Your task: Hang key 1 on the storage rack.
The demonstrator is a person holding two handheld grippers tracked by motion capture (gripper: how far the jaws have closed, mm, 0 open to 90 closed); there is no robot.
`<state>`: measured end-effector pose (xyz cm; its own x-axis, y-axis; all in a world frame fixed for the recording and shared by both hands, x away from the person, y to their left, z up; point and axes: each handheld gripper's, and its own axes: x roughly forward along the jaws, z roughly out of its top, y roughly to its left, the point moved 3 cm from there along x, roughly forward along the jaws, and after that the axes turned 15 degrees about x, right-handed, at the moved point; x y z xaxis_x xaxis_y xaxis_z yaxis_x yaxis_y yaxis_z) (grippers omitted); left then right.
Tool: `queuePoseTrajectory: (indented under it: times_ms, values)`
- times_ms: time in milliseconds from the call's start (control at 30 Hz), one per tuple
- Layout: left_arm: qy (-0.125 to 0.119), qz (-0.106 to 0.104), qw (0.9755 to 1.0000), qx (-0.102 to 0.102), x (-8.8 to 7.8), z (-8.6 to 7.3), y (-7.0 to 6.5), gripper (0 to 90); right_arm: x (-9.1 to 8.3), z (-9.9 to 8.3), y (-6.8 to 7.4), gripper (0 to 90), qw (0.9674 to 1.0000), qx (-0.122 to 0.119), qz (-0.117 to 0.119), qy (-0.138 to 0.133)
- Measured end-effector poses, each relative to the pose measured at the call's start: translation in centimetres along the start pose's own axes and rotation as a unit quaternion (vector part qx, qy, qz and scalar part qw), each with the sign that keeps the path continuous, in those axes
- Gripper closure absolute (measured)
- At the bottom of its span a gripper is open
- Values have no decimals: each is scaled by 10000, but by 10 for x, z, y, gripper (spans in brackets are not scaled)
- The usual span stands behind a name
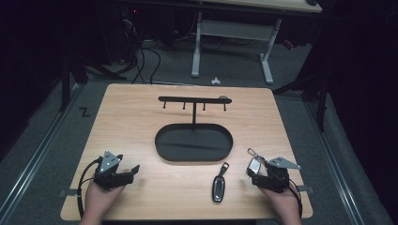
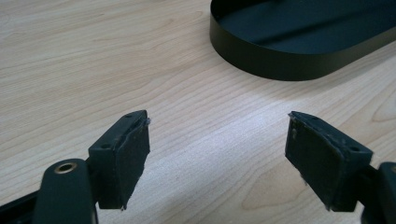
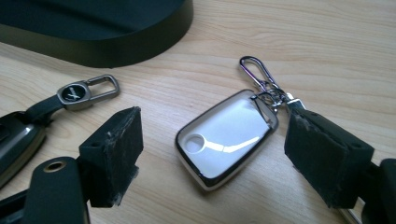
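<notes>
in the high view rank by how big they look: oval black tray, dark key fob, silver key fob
1. oval black tray, clearly largest
2. dark key fob
3. silver key fob, partly behind the right gripper, so its rank against the dark one is unsure

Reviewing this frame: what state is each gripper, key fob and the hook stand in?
Left gripper: open, nothing between fingers.
Right gripper: open, straddling fob, not pressing.
Silver chrome-edged key fob: flat on table.
Dark key fob with strap: flat on table.
Black metal hook stand with oval tray: upright.
</notes>
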<state>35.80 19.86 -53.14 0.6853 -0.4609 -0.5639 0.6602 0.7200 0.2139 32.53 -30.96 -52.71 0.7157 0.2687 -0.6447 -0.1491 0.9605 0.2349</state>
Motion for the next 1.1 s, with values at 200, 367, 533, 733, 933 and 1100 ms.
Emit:
queuePoseTrajectory:
  times_ms: [200, 367, 533, 733, 933, 1100]
  values:
    - [-4, -9, 10000, 29, -2, -1, -1, 222, 3, 2, 12, 216, 9999, -84, 120, -14]
    - [-31, -10, 10000, -4, -4, -2, -1, 222, 3, 5, 22, 223, 9995, -203, 235, -78]
    - [-25, -59, 10000, -2, -4, -2, -1, 220, 1, 4, 39, 296, 9982, -297, 518, -113]
    - [-31, -69, 10000, 38, -3, -1, -2, 221, -2, -2, 58, 476, 9946, -391, 959, -31]
    - [26, -92, 9999, 84, -1, -1, -3, 220, 1, -15, 82, 557, 9893, -611, 1316, 164]
    - [24, -77, 9999, 104, -1, -2, -3, 220, 2, -28, 103, 625, 9870, -857, 1314, 361]
